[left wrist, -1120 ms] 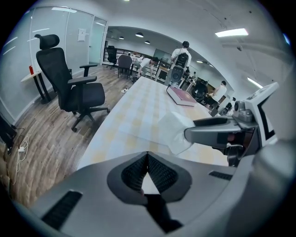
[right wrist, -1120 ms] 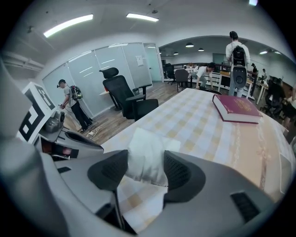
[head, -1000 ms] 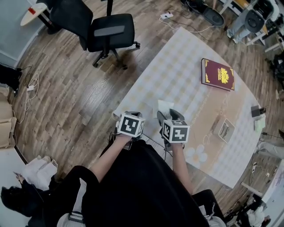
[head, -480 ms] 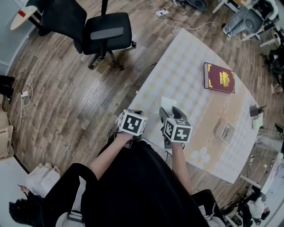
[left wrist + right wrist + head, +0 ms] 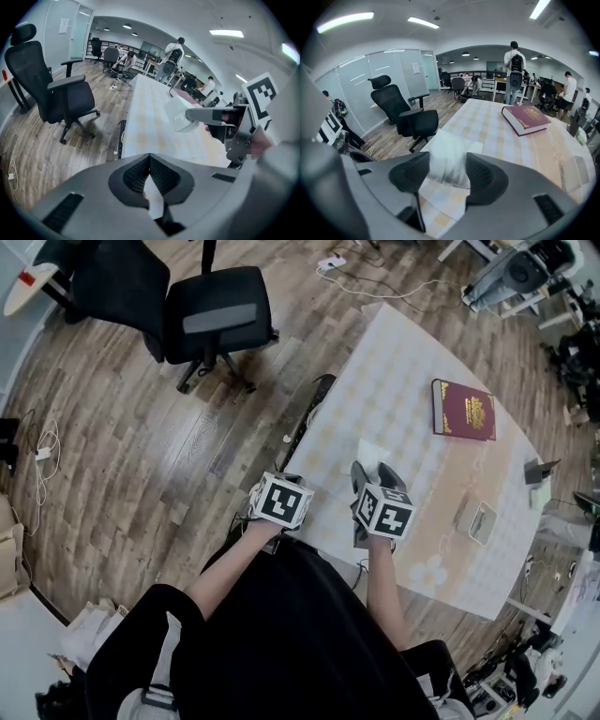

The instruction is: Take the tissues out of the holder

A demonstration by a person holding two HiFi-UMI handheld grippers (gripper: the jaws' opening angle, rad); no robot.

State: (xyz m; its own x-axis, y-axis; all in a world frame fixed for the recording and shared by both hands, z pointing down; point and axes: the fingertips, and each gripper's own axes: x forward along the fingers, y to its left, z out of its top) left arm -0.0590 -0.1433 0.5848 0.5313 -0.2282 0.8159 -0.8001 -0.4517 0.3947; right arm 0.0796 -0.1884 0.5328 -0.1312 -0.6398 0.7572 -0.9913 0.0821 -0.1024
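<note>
My right gripper [image 5: 372, 471] [image 5: 447, 174] is shut on a soft, translucent tissue holder [image 5: 447, 157] [image 5: 371, 453], one pad pressing each side, a little above the checked table [image 5: 394, 381]. In the left gripper view the holder [image 5: 179, 114] shows as a whitish bundle at the right gripper's [image 5: 190, 115] jaw tip. My left gripper [image 5: 277, 486] [image 5: 150, 164] is over the table's near-left edge, beside the right one. Its jaws are pinched on a narrow white tissue [image 5: 153, 204]. From the head view that tissue is hidden under the marker cube.
A maroon book [image 5: 463, 410] [image 5: 526, 118] lies further out on the table. A small metal tray [image 5: 476, 518] sits to the right. A black office chair [image 5: 216, 320] [image 5: 61, 98] stands on the wood floor to the left. A dark strip [image 5: 305, 423] hangs along the table's left edge. People [image 5: 514, 70] stand far back.
The right gripper with the holder has drifted slightly right, away from the left gripper. The head view has shifted a little. Both grips look unchanged.
</note>
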